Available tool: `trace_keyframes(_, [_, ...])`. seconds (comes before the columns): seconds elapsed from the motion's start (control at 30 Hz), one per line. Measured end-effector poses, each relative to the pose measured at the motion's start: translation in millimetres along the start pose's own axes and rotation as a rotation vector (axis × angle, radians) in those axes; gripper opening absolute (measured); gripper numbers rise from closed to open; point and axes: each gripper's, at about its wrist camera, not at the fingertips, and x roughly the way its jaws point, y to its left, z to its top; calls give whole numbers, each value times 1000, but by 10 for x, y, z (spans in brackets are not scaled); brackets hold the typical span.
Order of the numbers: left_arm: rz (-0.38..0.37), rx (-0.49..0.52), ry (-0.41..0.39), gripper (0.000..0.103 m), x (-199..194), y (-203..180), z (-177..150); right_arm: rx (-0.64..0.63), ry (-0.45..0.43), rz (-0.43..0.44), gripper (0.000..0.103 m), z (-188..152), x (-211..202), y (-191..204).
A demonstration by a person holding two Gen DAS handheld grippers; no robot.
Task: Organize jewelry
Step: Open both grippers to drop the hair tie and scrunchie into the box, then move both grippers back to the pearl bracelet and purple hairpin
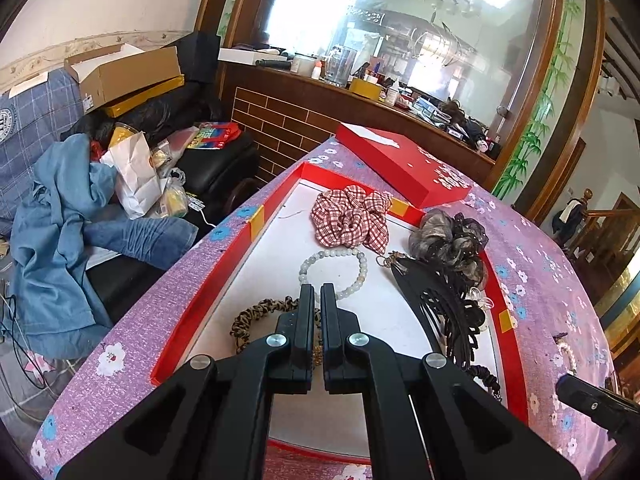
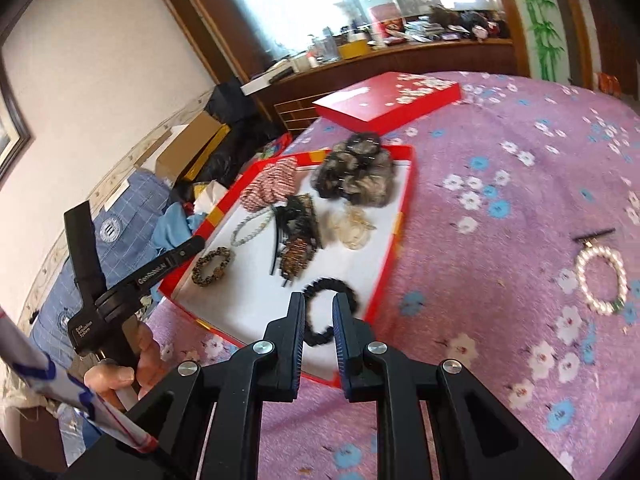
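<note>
Left gripper (image 1: 317, 288) jaws shut, empty, over red tray (image 2: 404, 196). Right gripper (image 2: 317, 300) jaws narrowly apart, nothing pinched, above black scrunchie (image 2: 340, 286) at tray's 5 o'clock. Most pieces already in tray. Pearl bracelet (image 2: 600, 280) outside on tablecloth (image 2: 500, 160), 3 o'clock of tray, yet to be moved in.

Black two-finger tool (image 2: 316, 300) with silver screws, blue-lined pads, white lettering on the handle
</note>
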Motion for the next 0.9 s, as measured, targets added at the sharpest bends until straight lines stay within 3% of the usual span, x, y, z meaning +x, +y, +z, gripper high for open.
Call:
trace_keyframes(0.2, [29,30,-17,2,-121,-77,-7,43,-27,-40,16,-32,-302,-257])
trace_keyframes(0.4, [35,126,-50,4,-385,-459,-62,83,-66,-54,16,-69,-567,-467])
trace_keyframes(0.47, [36,178,-72,17,-481,-655,-106,98,-77,-53,16,-98,-626,-514])
trace_keyframes(0.5, [40,199,-82,30,-515,-729,-124,106,-82,-50,16,-114,-656,-543])
trace_keyframes(0.53, [45,230,-104,33,-575,-855,-160,110,-85,-49,16,-126,-678,-562])
trace_keyframes(0.9, [5,432,-127,33,-792,-1758,-495,152,-130,-62,19,-281,-972,-795])
